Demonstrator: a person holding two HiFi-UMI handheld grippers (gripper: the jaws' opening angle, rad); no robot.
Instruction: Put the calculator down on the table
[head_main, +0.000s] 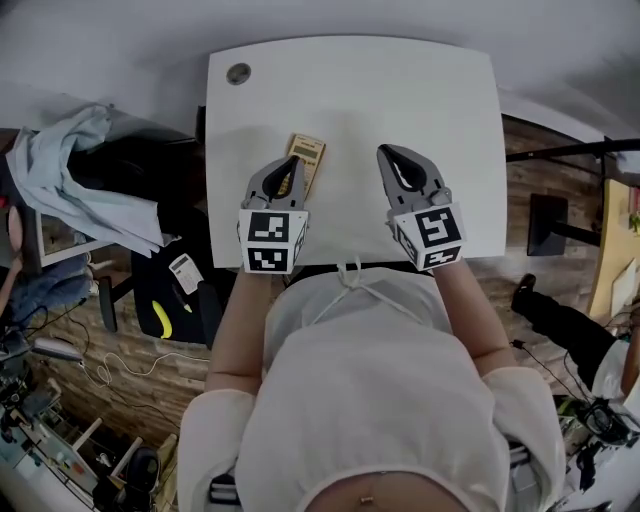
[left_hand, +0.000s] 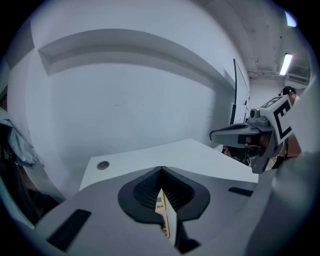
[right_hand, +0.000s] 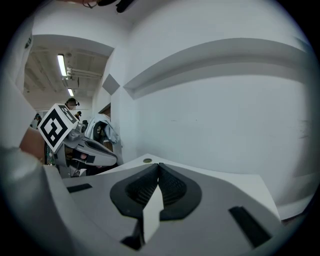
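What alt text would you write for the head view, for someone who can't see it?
A tan calculator lies flat on a white table, partly hidden by the left gripper. Seen from above, a person holds it and the right gripper side by side over the table, both with fingers closed and empty.

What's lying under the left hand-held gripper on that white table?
A tan calculator lies on the white table beneath the left hand-held gripper. Its far end shows beyond the closed jaws; the near part is covered by the hand-held gripper.
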